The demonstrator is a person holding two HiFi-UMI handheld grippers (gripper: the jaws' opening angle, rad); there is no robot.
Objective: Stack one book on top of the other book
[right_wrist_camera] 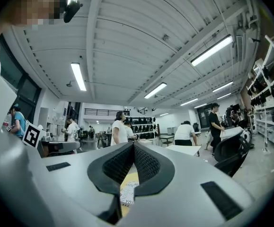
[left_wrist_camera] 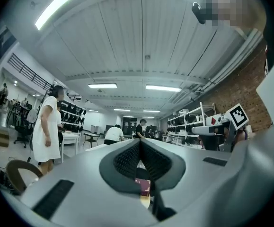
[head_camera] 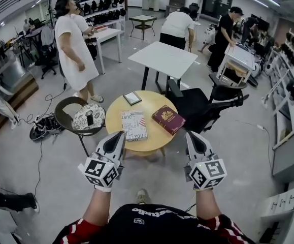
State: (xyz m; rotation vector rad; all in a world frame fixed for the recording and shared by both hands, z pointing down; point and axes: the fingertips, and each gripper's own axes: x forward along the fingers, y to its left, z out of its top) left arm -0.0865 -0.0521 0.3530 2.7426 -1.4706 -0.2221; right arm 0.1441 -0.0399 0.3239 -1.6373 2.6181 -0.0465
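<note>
Left hand-held gripper [head_camera: 120, 135] jaws together, right hand-held gripper [head_camera: 190, 135] jaws together, both level

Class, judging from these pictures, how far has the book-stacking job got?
Done: nothing; the white book and red book lie apart, side by side, on the round table. In hand: nothing; the left gripper and right gripper are shut, empty, short of the books. Left: pick one book up and stack it.
</note>
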